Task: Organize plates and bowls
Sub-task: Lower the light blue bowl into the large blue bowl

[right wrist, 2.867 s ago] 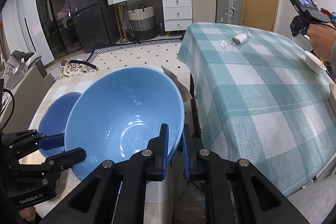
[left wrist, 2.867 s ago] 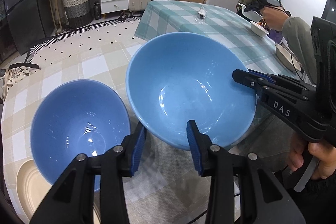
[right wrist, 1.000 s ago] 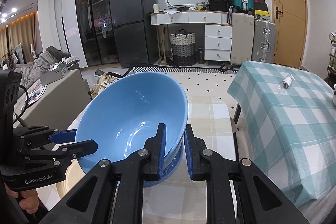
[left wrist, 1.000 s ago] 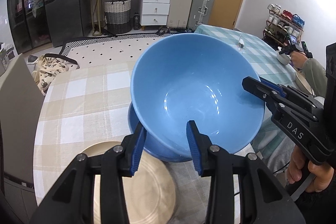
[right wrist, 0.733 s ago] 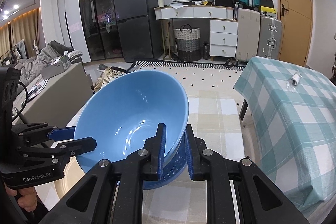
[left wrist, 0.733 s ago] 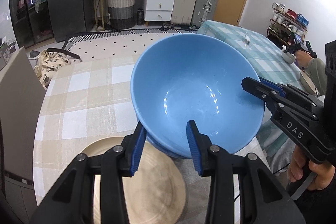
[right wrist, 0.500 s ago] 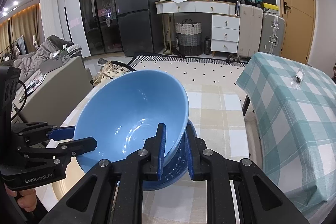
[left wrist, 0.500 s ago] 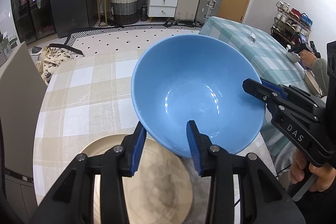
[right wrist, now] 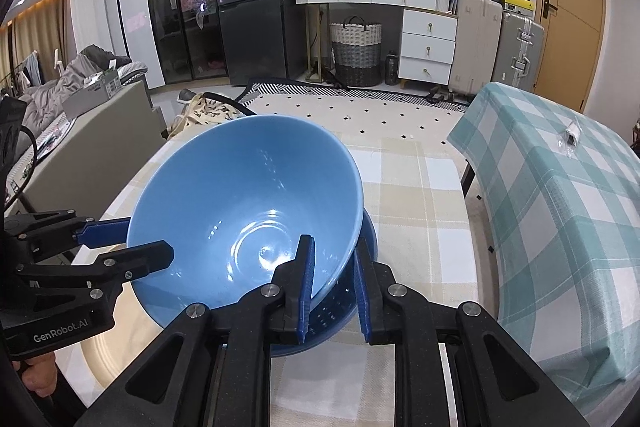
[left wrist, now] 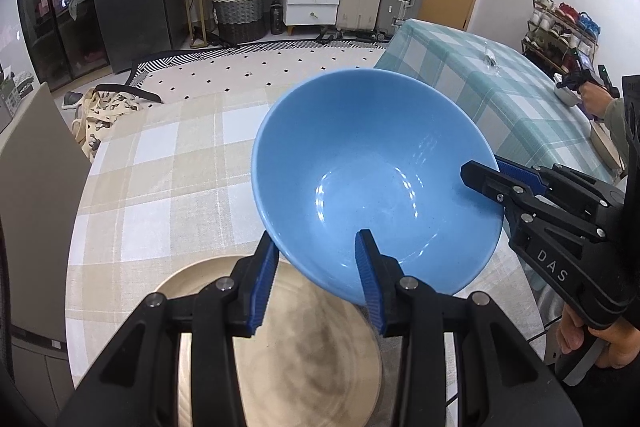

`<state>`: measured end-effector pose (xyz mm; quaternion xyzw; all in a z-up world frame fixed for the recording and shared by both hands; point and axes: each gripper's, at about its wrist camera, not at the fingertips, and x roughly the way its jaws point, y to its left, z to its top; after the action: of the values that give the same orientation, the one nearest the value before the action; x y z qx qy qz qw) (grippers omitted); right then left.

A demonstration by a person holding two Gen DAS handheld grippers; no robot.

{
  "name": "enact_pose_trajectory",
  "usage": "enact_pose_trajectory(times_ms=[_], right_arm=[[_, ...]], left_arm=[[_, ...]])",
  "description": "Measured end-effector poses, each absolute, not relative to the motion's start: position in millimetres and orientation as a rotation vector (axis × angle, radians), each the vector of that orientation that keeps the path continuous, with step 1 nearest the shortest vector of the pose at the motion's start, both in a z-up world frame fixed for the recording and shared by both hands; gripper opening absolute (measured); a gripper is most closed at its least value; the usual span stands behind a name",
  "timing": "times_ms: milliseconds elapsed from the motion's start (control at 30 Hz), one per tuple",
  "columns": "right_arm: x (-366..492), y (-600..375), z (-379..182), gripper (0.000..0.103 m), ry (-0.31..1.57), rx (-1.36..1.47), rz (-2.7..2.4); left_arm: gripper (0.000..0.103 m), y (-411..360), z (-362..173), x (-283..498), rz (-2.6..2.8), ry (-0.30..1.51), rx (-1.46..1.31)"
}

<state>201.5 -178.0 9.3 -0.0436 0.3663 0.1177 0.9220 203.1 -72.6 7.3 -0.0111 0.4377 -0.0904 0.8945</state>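
Near the tabletop edge, my right claw pinches the bowl rim; left claw straddles the opposite rim, gripping.

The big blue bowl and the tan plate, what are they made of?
The blue bowl looks like glazed ceramic: smooth, with bright glints of light inside. The tan plate looks like duller, matte stoneware, with soft swirly marks and no sharp shine; it could be another material.
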Motion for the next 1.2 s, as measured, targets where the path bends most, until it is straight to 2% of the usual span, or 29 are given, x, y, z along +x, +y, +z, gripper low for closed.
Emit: enact_pose_trajectory(times_ms=[400,733,1200], right_arm=[[211.8,-182.2,-6.1,0.019,0.813,-0.12,0.223],[212.7,-179.1,-15.5,0.026,0.831,-0.152,0.218],[213.4,-178.1,-16.4,0.026,0.832,-0.171,0.209]], left_arm=[[0.038,-83.8,-9.4,215.5,-0.179,0.954,0.027],[0.038,-91.1,-13.3,214.8,-0.166,0.954,0.077],[0.039,-91.8,-15.8,214.1,-0.169,0.966,0.08]])
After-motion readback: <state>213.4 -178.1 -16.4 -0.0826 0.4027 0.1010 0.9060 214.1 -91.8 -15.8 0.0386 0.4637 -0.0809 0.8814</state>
